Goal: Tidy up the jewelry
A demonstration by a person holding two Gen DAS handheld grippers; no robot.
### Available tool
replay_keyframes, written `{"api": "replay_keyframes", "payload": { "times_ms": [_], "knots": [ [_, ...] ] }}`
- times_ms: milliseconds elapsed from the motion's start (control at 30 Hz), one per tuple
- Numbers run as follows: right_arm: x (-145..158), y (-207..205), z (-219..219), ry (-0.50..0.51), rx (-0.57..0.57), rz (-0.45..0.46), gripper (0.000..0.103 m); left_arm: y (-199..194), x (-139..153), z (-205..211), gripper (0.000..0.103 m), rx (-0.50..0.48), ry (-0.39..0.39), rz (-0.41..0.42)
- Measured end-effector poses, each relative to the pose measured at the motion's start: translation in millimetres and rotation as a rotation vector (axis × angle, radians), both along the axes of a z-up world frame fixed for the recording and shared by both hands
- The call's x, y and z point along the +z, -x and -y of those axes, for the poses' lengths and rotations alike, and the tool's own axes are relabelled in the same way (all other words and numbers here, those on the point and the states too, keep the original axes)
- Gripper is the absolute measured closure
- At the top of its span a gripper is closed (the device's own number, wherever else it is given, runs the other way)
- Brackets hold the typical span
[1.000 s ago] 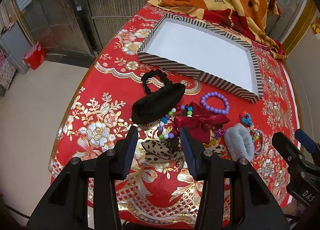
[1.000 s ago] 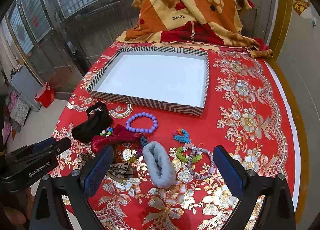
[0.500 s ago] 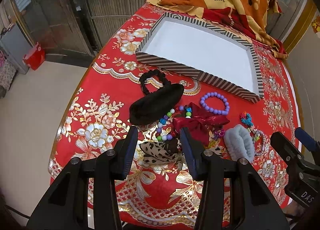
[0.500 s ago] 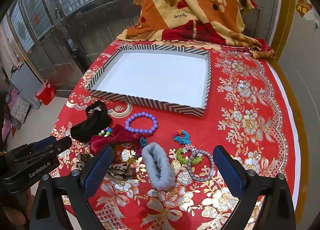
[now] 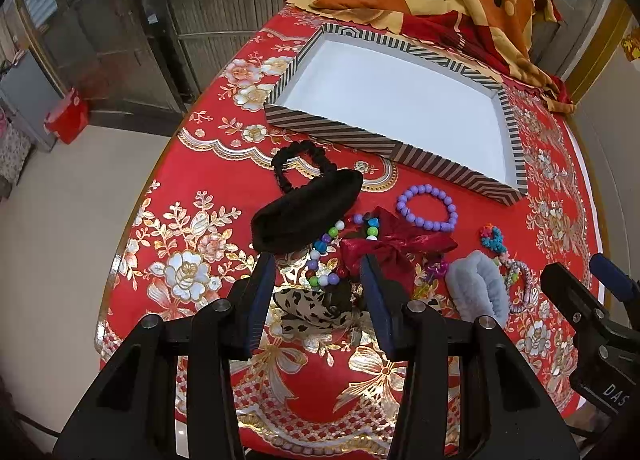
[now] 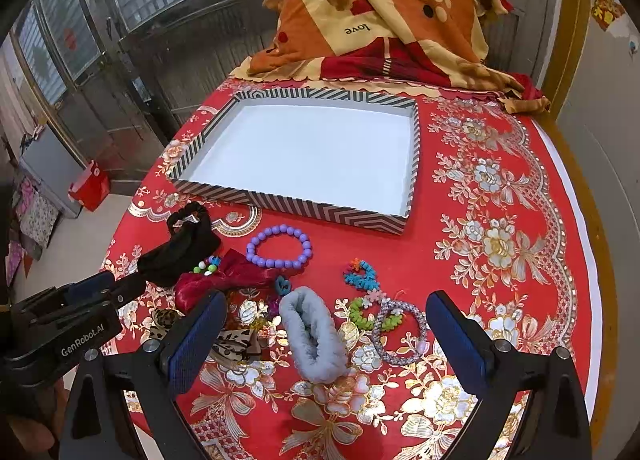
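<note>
Jewelry lies loose on red tablecloth (image 6: 500,187) before empty striped tray (image 6: 288,205). Left gripper (image 5: 318,292) spread apart, hovering over leopard-print scrunchie (image 5: 308,306), nothing held. Right gripper (image 6: 326,334) wide apart above grey scrunchie (image 6: 314,334), not touching.

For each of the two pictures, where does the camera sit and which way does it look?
Left wrist: sits on the left tool, looks steeply down at the leopard hair clip.
Right wrist: sits on the right tool, looks down at the grey scrunchie.
Both show the striped tray and purple bracelet.
</note>
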State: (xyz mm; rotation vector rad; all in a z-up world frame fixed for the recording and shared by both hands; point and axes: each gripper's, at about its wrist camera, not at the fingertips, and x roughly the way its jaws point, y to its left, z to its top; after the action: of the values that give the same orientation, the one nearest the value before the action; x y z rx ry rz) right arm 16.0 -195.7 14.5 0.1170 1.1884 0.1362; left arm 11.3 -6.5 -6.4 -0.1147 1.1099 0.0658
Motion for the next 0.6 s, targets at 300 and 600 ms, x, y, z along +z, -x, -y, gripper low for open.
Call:
{"api": "replay_keyframes", "payload": {
  "times_ms": [300, 600],
  "knots": [
    [-2.3, -1.4, -2.6, -0.003, 0.001, -0.005, 0.004, -4.1, -3.3, 5.9, 0.060, -0.017, -0.004, -0.044],
    [-3.3, -1.8, -4.1, -0.001, -0.002, -0.008, 0.004, -4.6, -3.0, 7.5, 0.060, -0.018, -0.038, -0.020]
  ]
}}
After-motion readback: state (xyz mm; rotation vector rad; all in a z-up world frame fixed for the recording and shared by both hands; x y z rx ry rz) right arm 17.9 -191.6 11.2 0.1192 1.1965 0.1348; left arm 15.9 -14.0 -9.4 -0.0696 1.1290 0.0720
